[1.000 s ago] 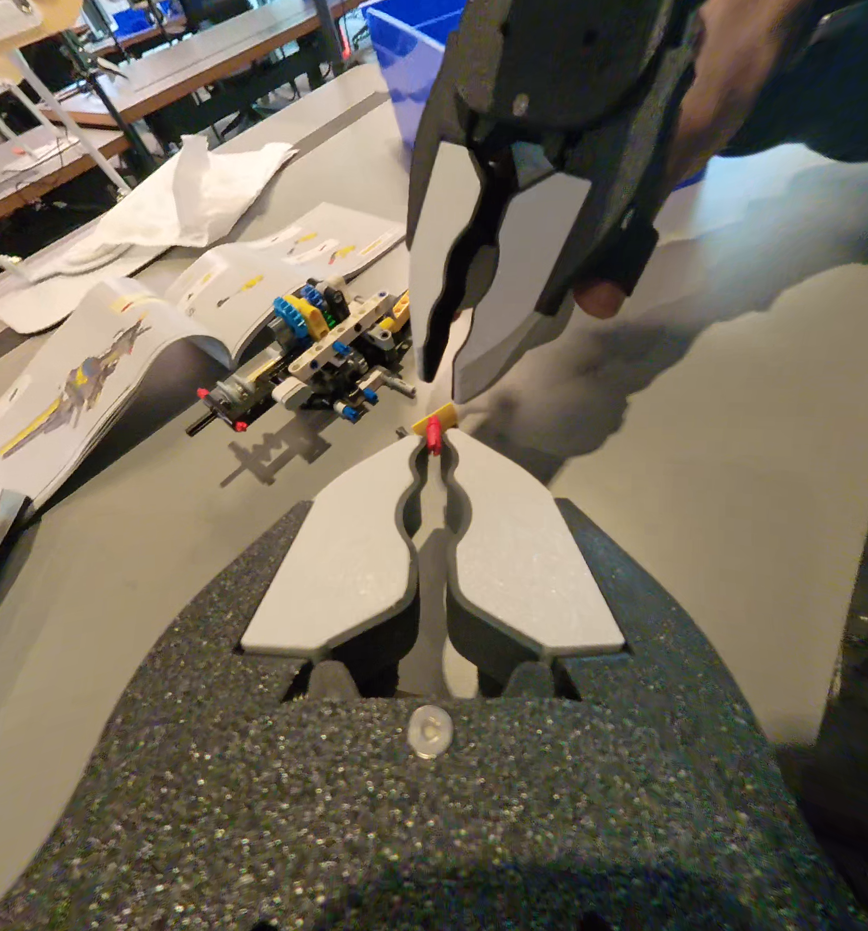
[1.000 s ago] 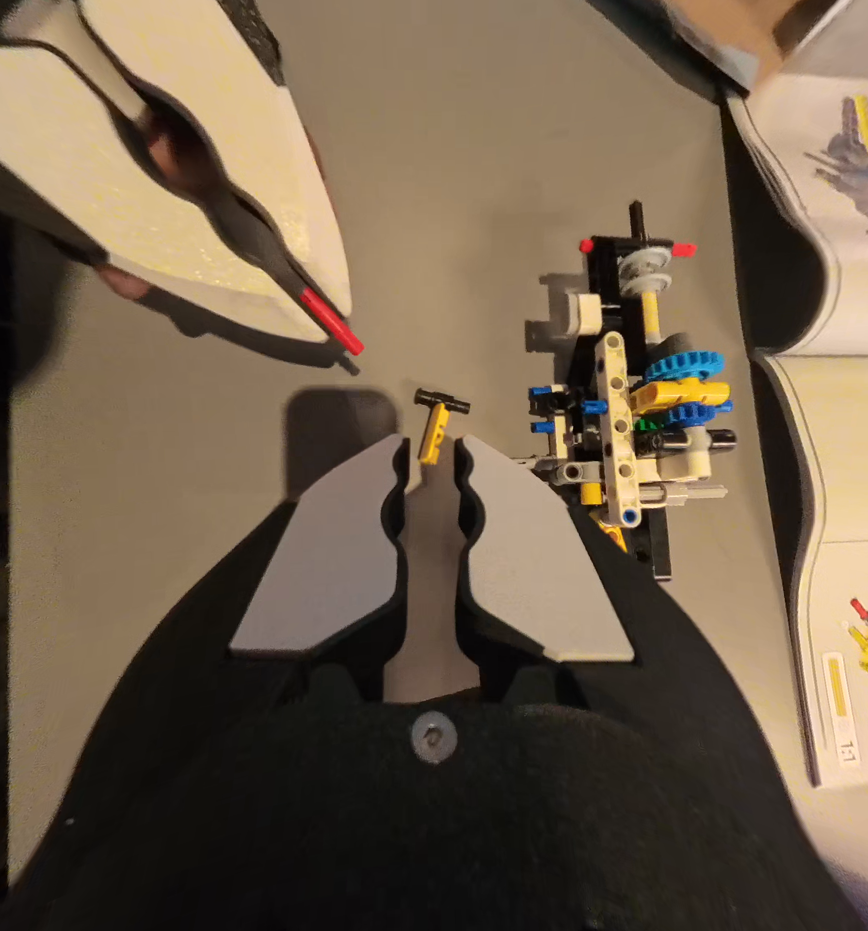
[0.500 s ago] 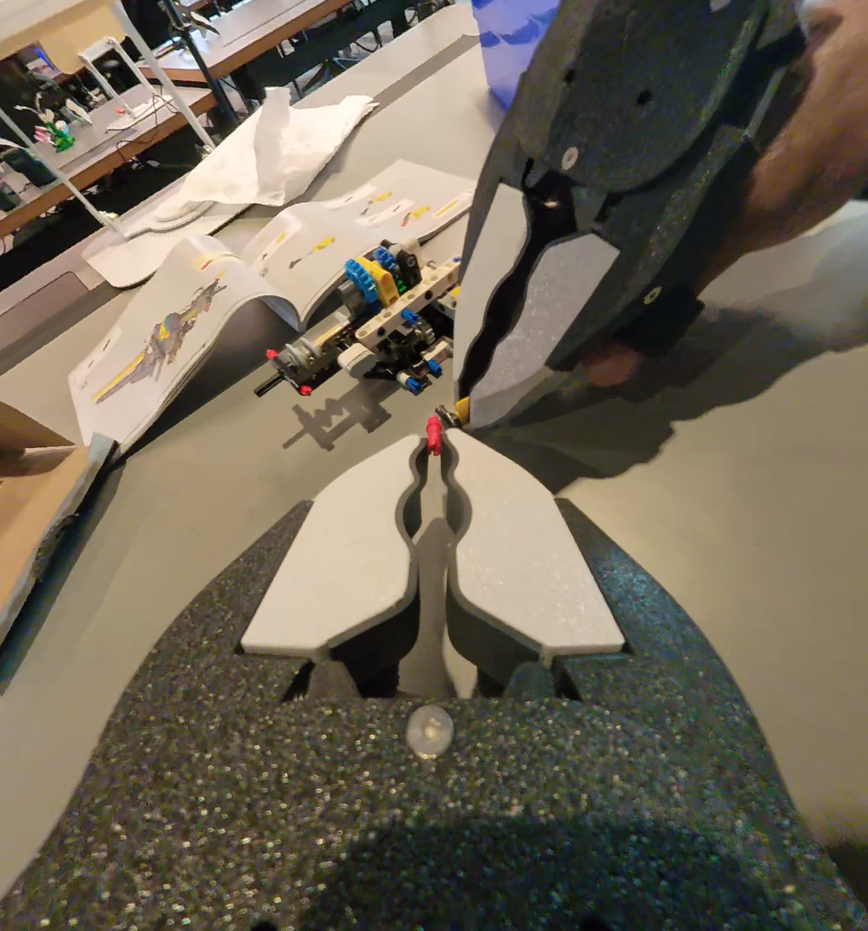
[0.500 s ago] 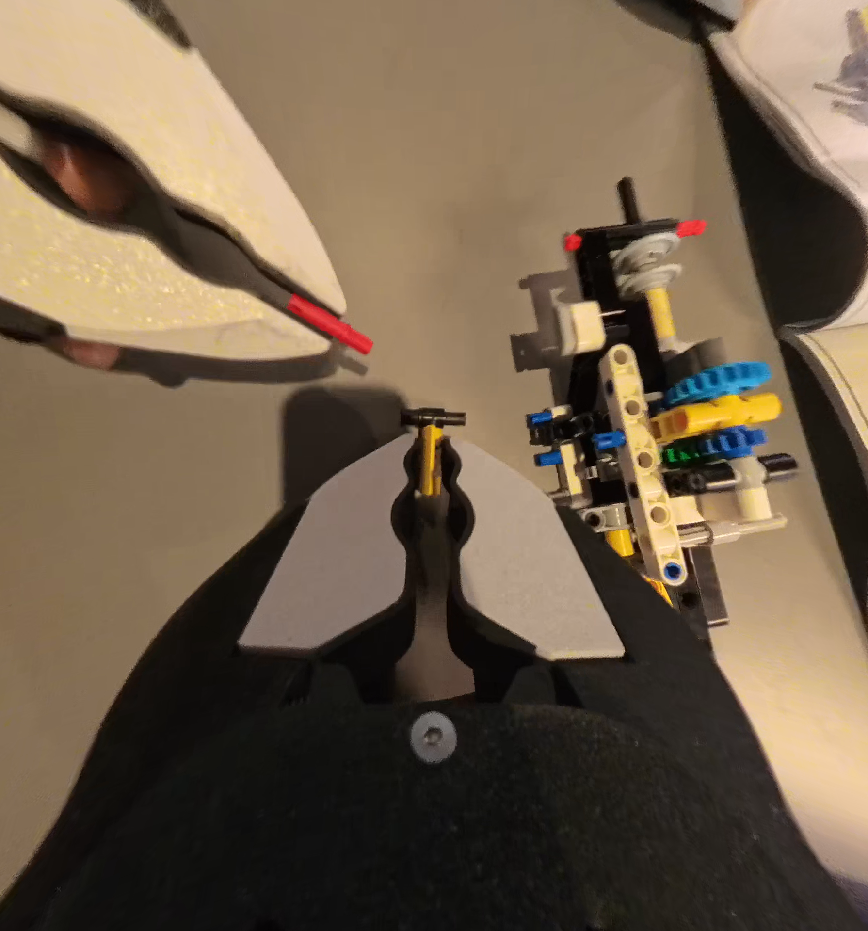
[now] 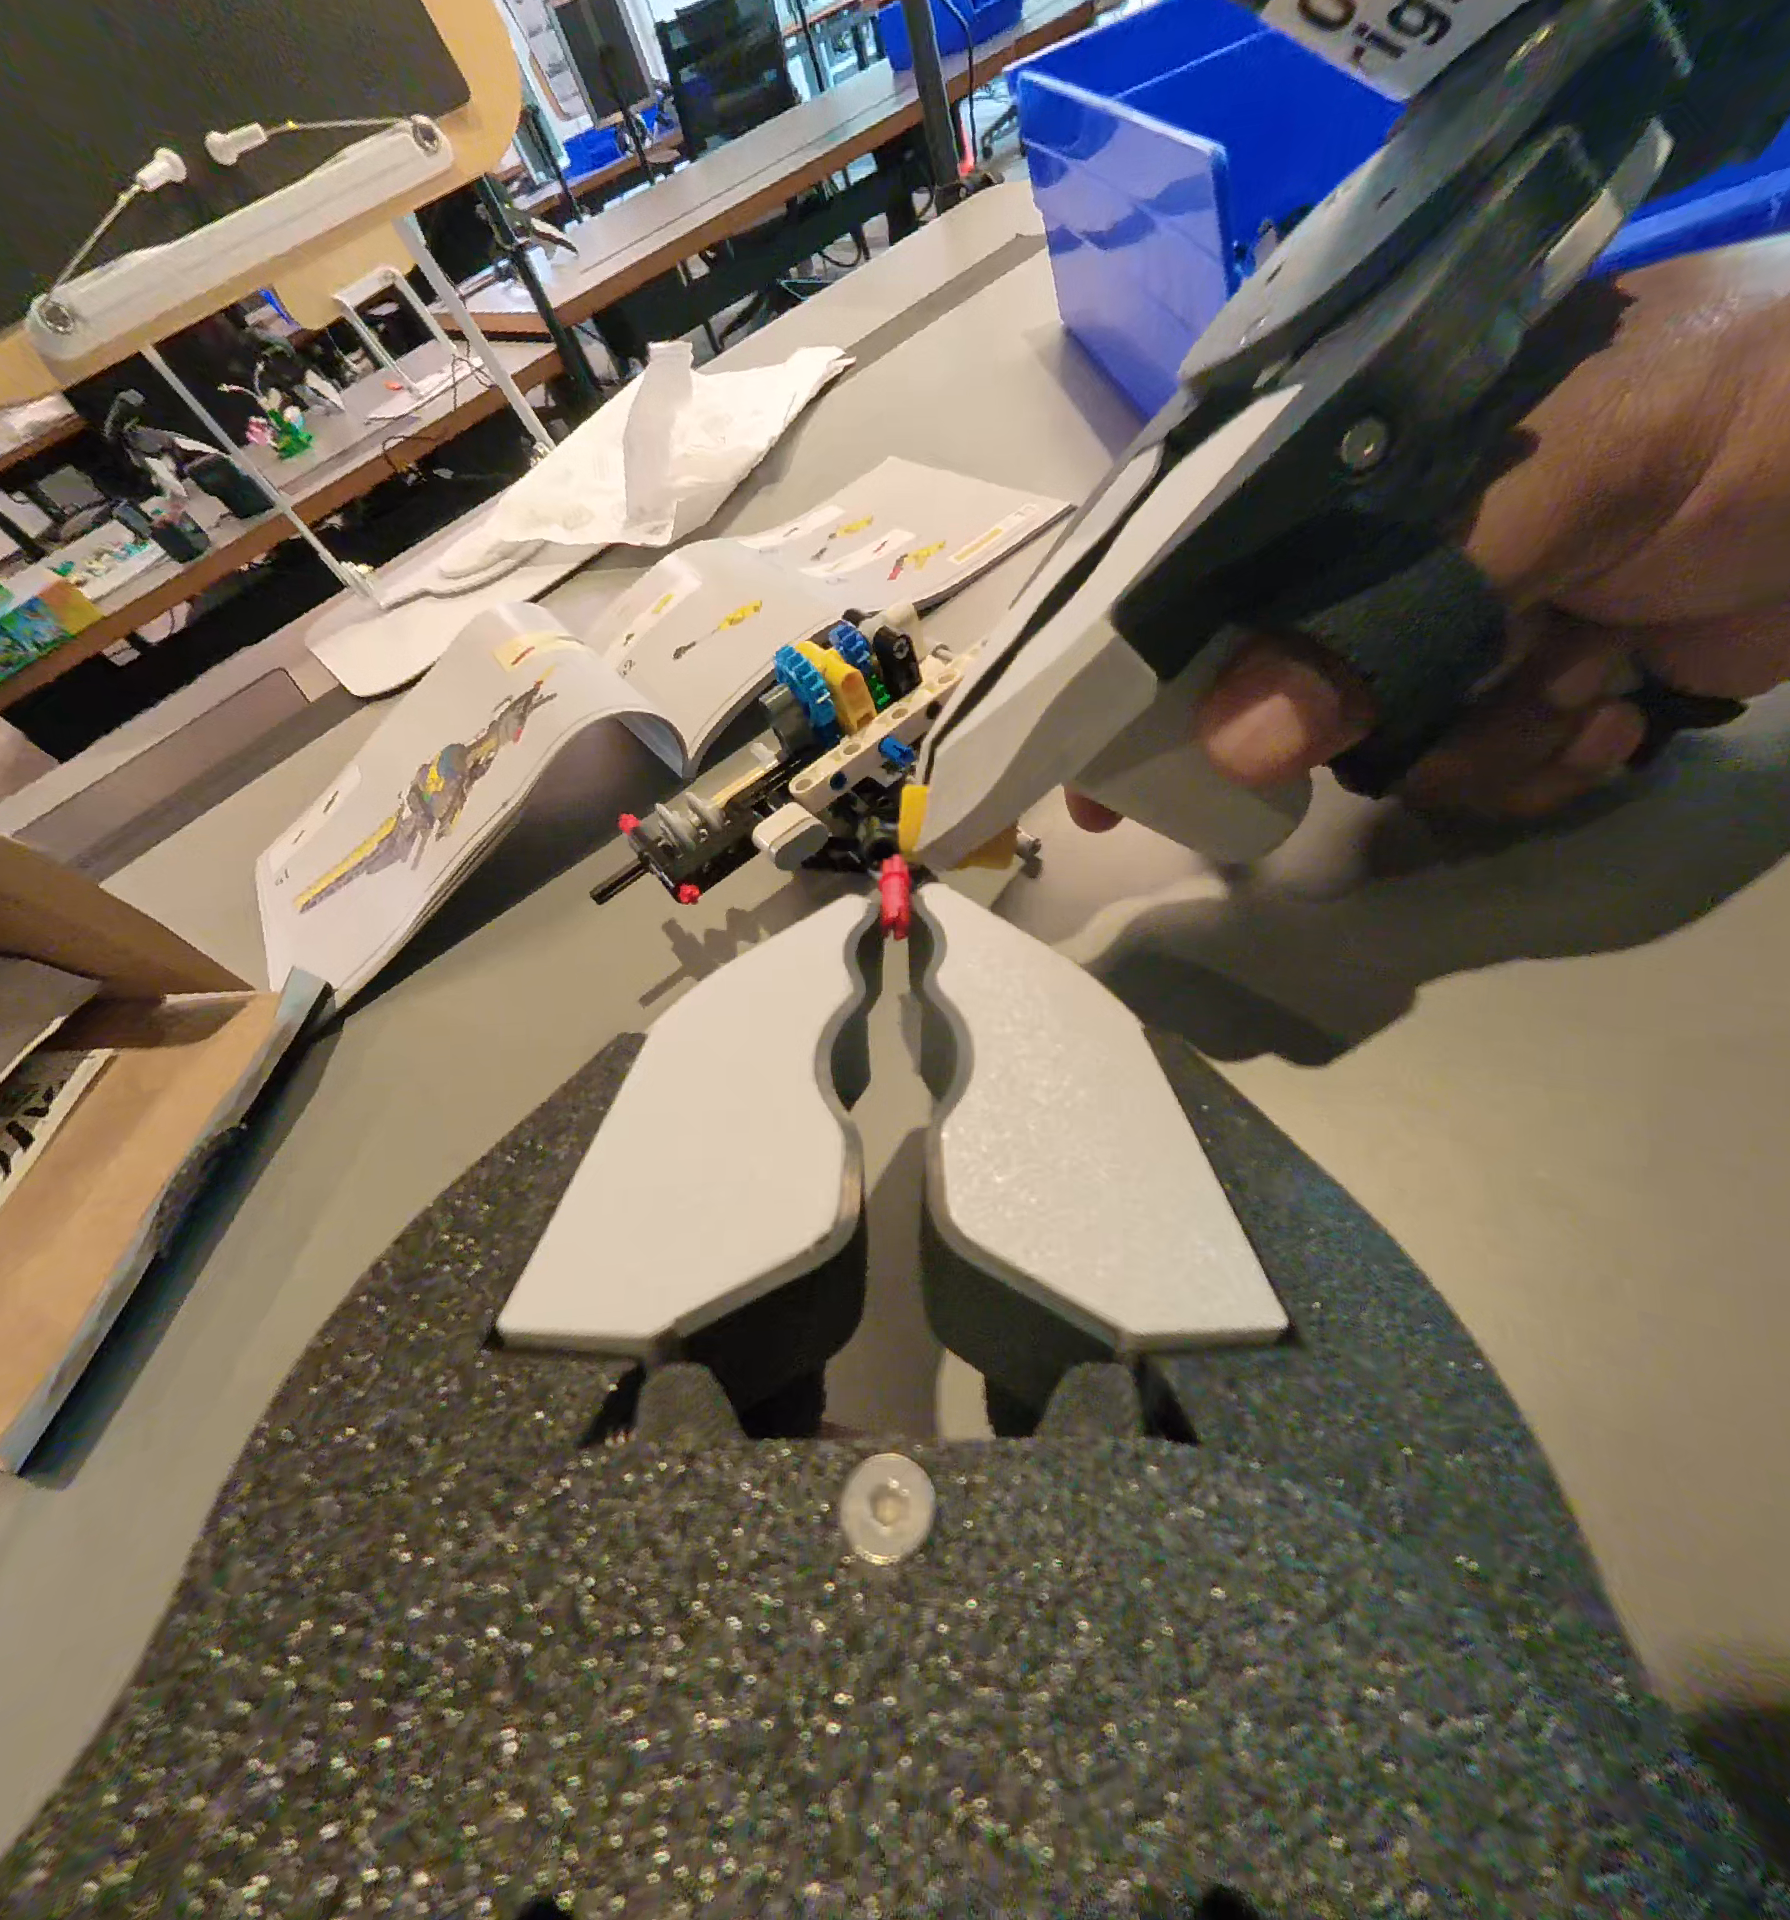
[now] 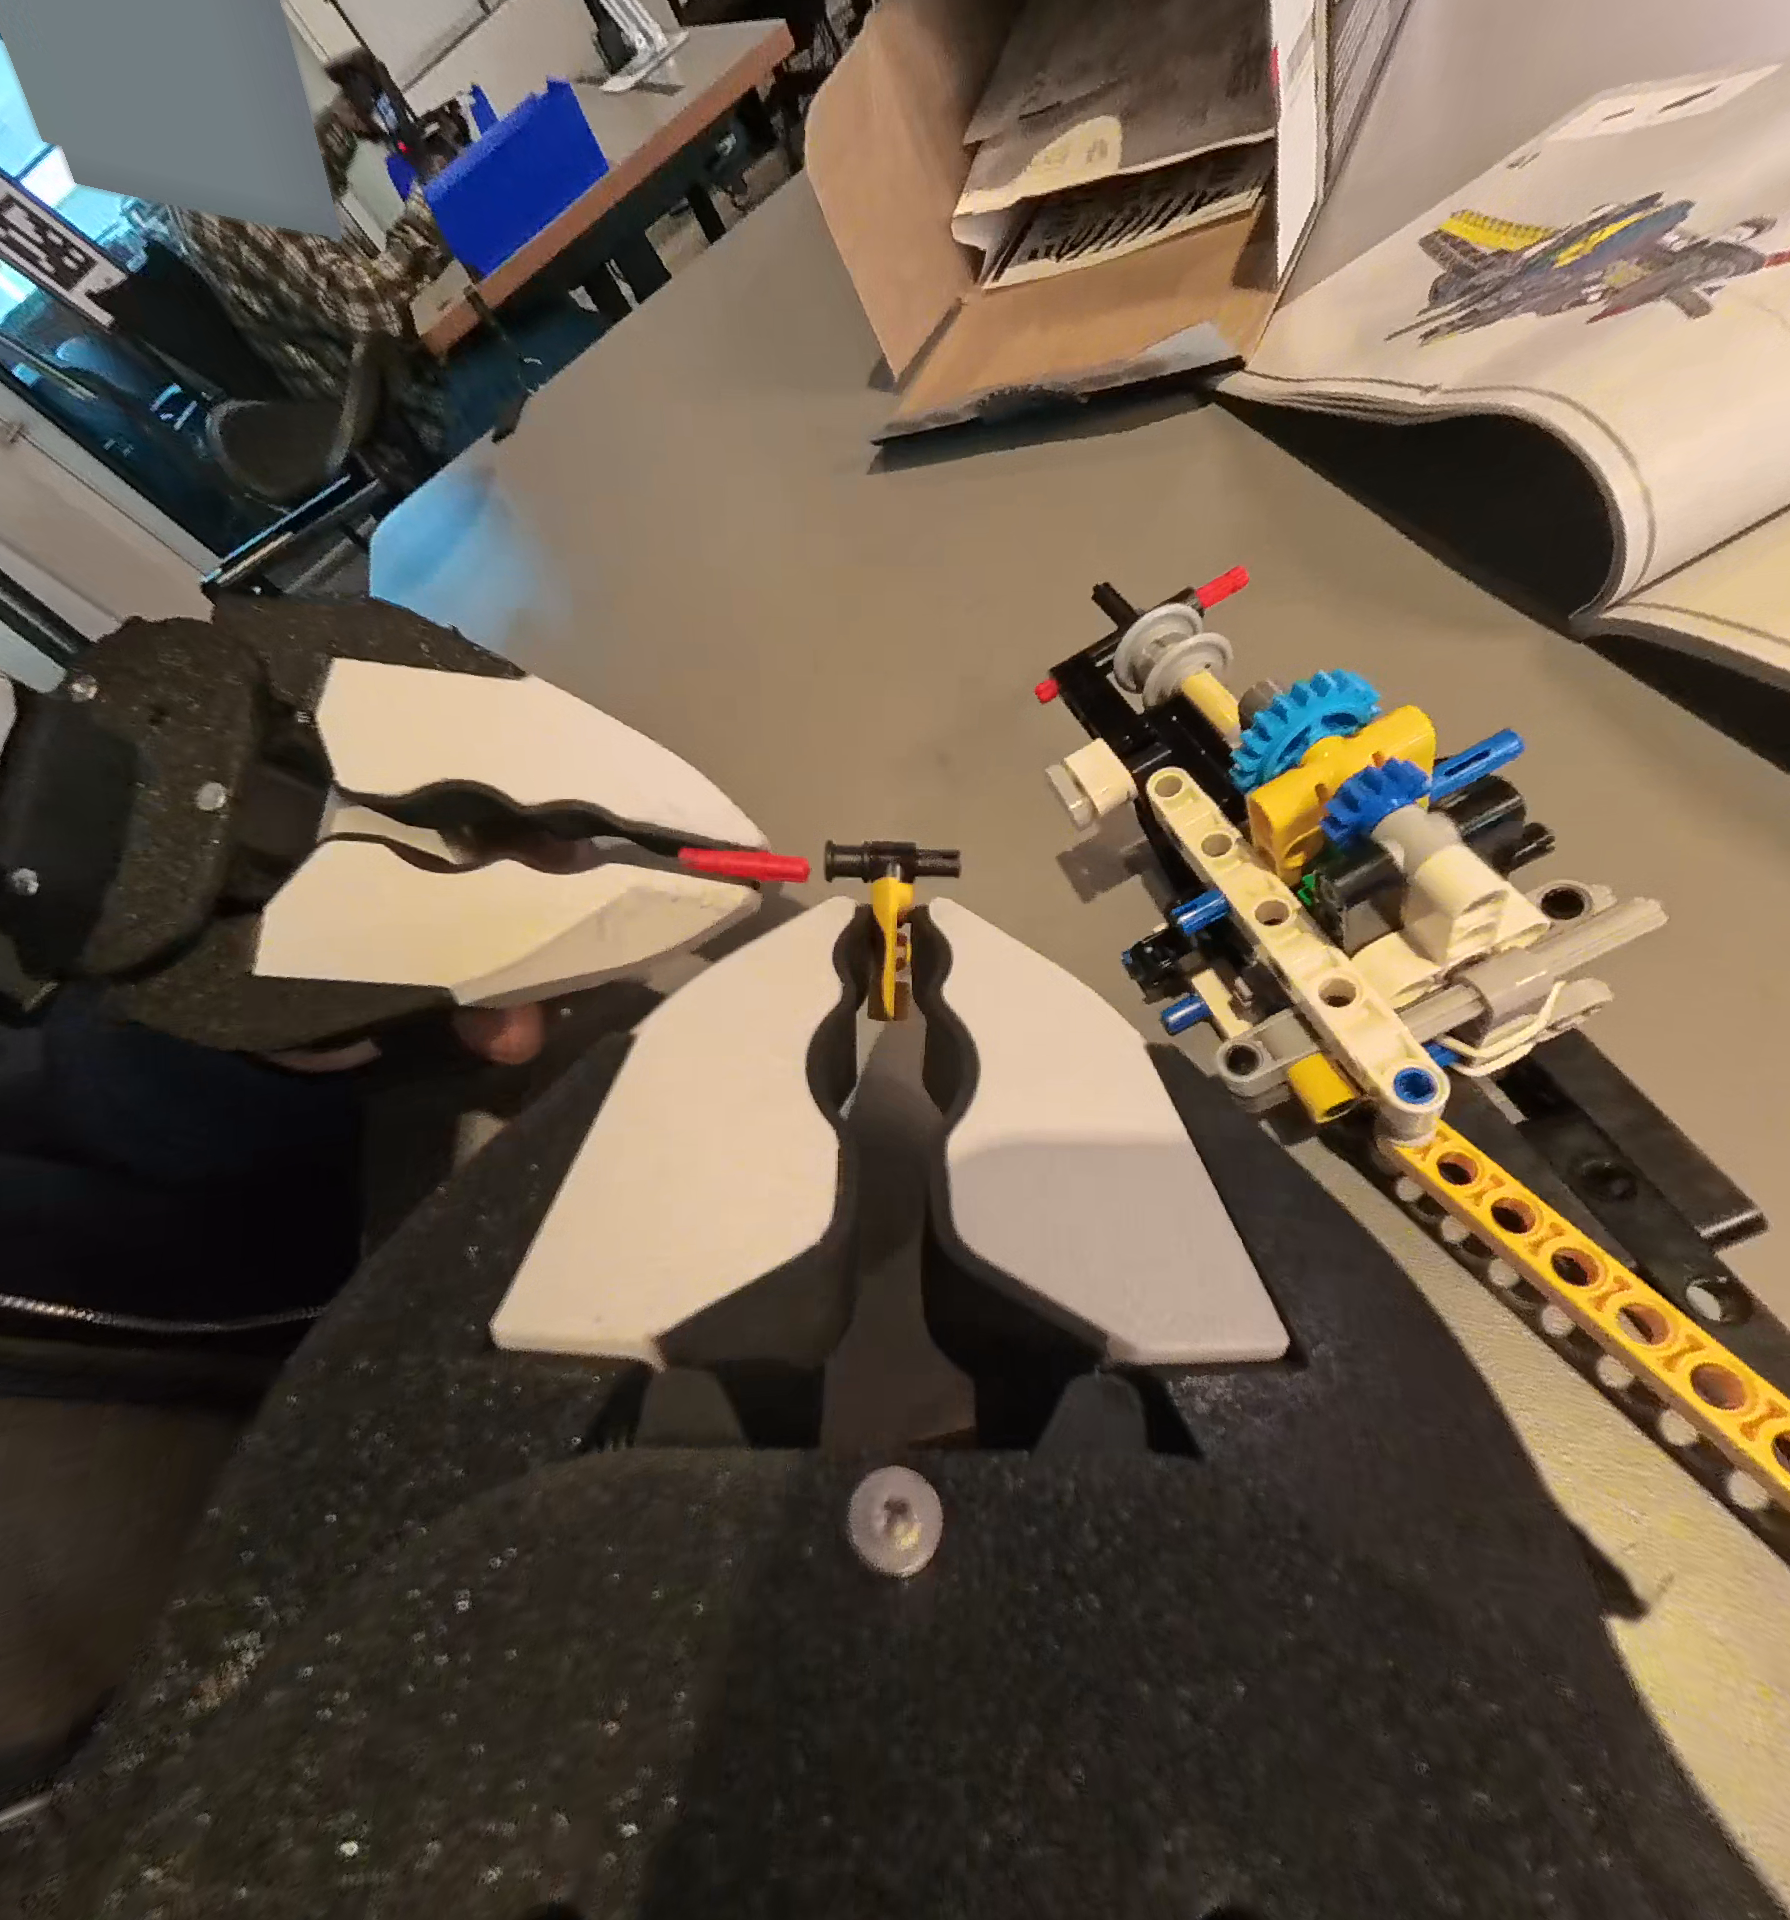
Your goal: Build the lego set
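My left gripper point(image 5: 893, 914) is shut on a small red pin point(image 5: 894, 900); it also shows in the right wrist view point(image 6: 756, 868) with the red pin point(image 6: 745, 862) pointing right. My right gripper point(image 6: 891, 914) is shut on a yellow piece point(image 6: 889, 951) carrying a black cross pin point(image 6: 891, 858), held above the table. The red pin's tip sits just left of the black pin's end. The partly built lego model point(image 6: 1317, 883), with blue gears and a long yellow beam point(image 6: 1618, 1330), lies on the grey table point(image 6: 766, 499) to the right. It also shows in the left wrist view point(image 5: 818, 748).
An open instruction booklet point(image 5: 579, 727) lies behind the model and shows in the right wrist view point(image 6: 1597, 312). A cardboard box point(image 6: 1057, 239) holds papers. A blue bin point(image 5: 1161, 229) stands at the back. A crumpled white bag point(image 5: 662, 457) lies beyond the booklet. Left and right tips are no more than a few centimetres apart.
My right gripper closed on the yellow piece and lifted it off the table. Both grippers tilted level, bringing the red pin's tip up to the black pin.
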`<action>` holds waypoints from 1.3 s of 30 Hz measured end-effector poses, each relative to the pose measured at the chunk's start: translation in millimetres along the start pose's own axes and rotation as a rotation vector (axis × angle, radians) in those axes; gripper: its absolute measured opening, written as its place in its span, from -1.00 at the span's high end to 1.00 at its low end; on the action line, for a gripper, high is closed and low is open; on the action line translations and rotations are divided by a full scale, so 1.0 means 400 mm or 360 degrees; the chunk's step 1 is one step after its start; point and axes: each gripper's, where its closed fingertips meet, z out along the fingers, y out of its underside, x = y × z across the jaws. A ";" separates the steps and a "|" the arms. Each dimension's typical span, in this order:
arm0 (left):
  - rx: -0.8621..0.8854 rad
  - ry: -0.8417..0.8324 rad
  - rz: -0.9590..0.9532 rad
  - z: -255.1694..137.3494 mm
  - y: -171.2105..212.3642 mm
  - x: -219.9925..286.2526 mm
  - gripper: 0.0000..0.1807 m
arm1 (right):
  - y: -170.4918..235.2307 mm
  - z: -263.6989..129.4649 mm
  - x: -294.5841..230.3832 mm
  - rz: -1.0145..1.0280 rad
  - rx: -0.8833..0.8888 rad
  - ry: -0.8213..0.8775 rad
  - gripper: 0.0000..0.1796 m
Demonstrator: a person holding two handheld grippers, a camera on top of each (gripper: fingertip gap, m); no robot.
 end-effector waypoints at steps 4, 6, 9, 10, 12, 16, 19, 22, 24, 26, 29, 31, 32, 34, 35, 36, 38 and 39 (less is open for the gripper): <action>0.0002 -0.0017 0.0019 0.000 -0.001 0.000 0.96 | 0.000 -0.001 -0.006 0.0009 0.0014 -0.0015 0.92; 0.0015 -0.0022 0.0015 -0.001 -0.003 -0.002 0.96 | -0.002 -0.003 -0.007 0.0003 0.0022 -0.0017 0.92; 0.0017 -0.0025 0.0008 -0.001 -0.003 -0.003 0.96 | -0.001 -0.003 -0.007 0.0003 0.0023 -0.0015 0.92; 0.0013 -0.0026 0.0014 -0.001 -0.002 -0.003 0.96 | 0.000 -0.002 -0.007 -0.0002 0.0018 -0.0013 0.92; 0.0014 -0.0034 0.0024 0.000 -0.003 -0.002 0.96 | 0.000 -0.003 -0.008 -0.0013 0.0022 -0.0006 0.92; 0.0015 -0.0046 0.0032 -0.001 -0.003 -0.003 0.96 | 0.000 -0.002 -0.009 -0.0061 0.0023 0.0018 0.92; 0.0006 -0.0058 0.0060 0.000 -0.002 -0.001 0.96 | 0.000 -0.003 -0.007 -0.0165 0.0020 0.0073 0.92; -0.0016 -0.0070 0.0119 0.003 0.003 0.004 0.96 | 0.006 -0.003 -0.004 -0.0301 -0.0022 0.0129 0.92; -0.0032 -0.0081 0.0174 0.004 0.006 0.007 0.96 | 0.011 -0.004 -0.002 -0.0315 -0.0058 0.0122 0.92; -0.0057 -0.0099 0.0258 0.006 0.010 0.011 0.96 | 0.018 -0.004 -0.001 -0.0305 -0.0101 0.0102 0.92; -0.0100 -0.0131 0.0448 0.009 0.016 0.017 0.96 | 0.028 -0.005 0.002 -0.0283 -0.0157 0.0066 0.92; -0.0121 -0.0124 0.0553 0.011 0.021 0.022 0.96 | 0.034 -0.006 0.003 -0.0263 -0.0192 0.0037 0.92; -0.0130 -0.0116 0.0603 0.011 0.023 0.025 0.96 | 0.036 -0.006 0.004 -0.0260 -0.0206 0.0027 0.92; -0.0153 -0.0105 0.0724 0.012 0.027 0.028 0.96 | 0.043 -0.006 0.005 -0.0273 -0.0238 0.0019 0.92; -0.0167 -0.0099 0.0785 0.012 0.030 0.030 0.95 | 0.046 -0.006 0.006 -0.0283 -0.0254 0.0022 0.92; -0.0183 -0.0092 0.0850 0.013 0.034 0.032 0.95 | 0.049 -0.005 0.006 -0.0292 -0.0268 0.0024 0.92; -0.0215 -0.0078 0.0984 0.015 0.040 0.036 0.95 | 0.056 -0.004 0.002 -0.0302 -0.0299 0.0016 0.92; -0.0230 -0.0072 0.1052 0.015 0.043 0.037 0.95 | 0.060 -0.004 0.002 -0.0311 -0.0314 0.0024 0.92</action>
